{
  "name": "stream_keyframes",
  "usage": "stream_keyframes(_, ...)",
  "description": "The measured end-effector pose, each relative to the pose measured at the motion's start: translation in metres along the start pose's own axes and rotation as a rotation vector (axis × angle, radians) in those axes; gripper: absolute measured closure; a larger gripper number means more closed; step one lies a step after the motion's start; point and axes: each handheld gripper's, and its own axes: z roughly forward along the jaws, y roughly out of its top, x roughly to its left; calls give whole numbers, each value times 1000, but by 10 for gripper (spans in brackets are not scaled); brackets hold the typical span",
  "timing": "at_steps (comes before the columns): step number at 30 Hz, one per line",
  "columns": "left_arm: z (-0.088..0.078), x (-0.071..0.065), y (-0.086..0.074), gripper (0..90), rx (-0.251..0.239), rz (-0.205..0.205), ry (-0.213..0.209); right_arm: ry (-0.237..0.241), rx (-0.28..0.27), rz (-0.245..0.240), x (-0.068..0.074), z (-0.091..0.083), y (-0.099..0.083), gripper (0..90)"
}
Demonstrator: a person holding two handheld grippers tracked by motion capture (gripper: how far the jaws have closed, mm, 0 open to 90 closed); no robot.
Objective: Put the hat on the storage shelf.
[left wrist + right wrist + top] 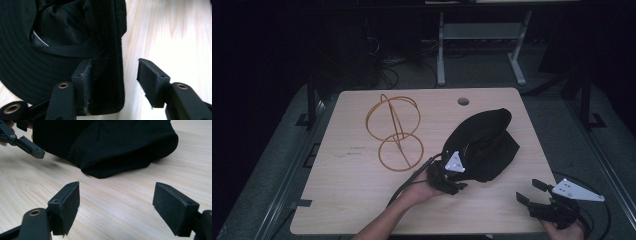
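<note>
A black hat (484, 145) lies on the right half of the wooden table (352, 200). My left gripper (462, 175) is at the hat's near left edge, with a hand around its body. In the left gripper view, the hat's (50, 37) stitched edge band stands between the jaws; the left pad (83, 75) rests against the fabric, while a strip of bare table separates the right pad (150, 80) from it. My right gripper (529, 191) is open at the table's near right corner, its pads wide apart over bare wood (116, 195), the hat (112, 142) just beyond.
A gold wire stand (394, 130) made of rings sits left of the hat, mid-table. A round cable hole (463, 101) is near the far edge. Desk legs and cables stand on the dark floor beyond. The other gripper's jaw (30, 145) shows top left in the right gripper view.
</note>
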Motion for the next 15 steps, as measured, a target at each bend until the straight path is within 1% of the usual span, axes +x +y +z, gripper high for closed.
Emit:
stream_keyframes(2,1,1,0,506,-2,-2,10,1,0,0,0,0,0,212)
stream_keyframes(9,1,3,0,630,1,1,11,3,2,-3,0,2,1,212)
stream_keyframes(12,1,4,0,668,2,8,11,4,3,-1,0,3,1,212)
stream_keyframes(13,1,4,0,685,7,17,8,4,4,-2,-1,3,1,212)
stream_keyframes(15,1,3,1,695,0,11,7,3,6,-5,-1,3,1,212)
